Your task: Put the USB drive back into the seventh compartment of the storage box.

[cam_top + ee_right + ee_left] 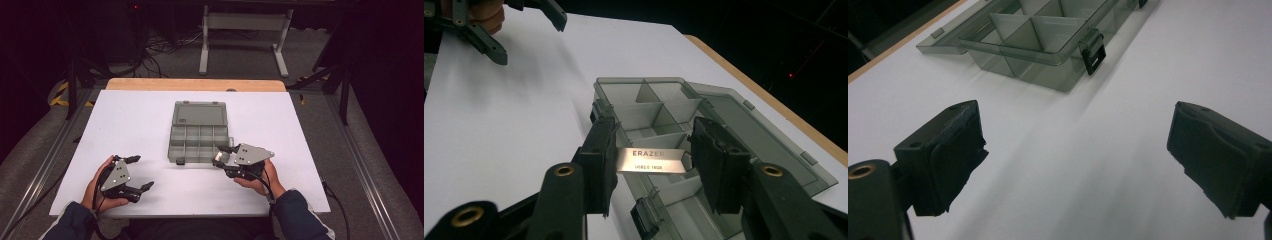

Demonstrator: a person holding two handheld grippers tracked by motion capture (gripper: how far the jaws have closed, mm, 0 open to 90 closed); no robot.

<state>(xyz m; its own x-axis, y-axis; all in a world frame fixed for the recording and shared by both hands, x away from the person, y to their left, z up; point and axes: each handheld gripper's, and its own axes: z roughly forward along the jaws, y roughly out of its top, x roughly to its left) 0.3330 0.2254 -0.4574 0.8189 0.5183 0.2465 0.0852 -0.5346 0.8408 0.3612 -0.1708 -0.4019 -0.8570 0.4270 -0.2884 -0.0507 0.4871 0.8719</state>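
- Silver metal, stamped ERAZER: a USB stick sits crosswise between the jaws of the right gripper, clamped end to end, probably so its flat body stays level for lowering.
- The stick hangs just over the near right corner of the box, above a front compartment, which I take to be where it is meant to go.
- The box is smoky clear plastic and lies open, lid folded flat on its far side, so every compartment is reachable from above.
- Its front latch hangs loose on the near wall.
- The left gripper waits near and to the left of the box, jaws spread wide with nothing between them, resting on the white table out of the way.
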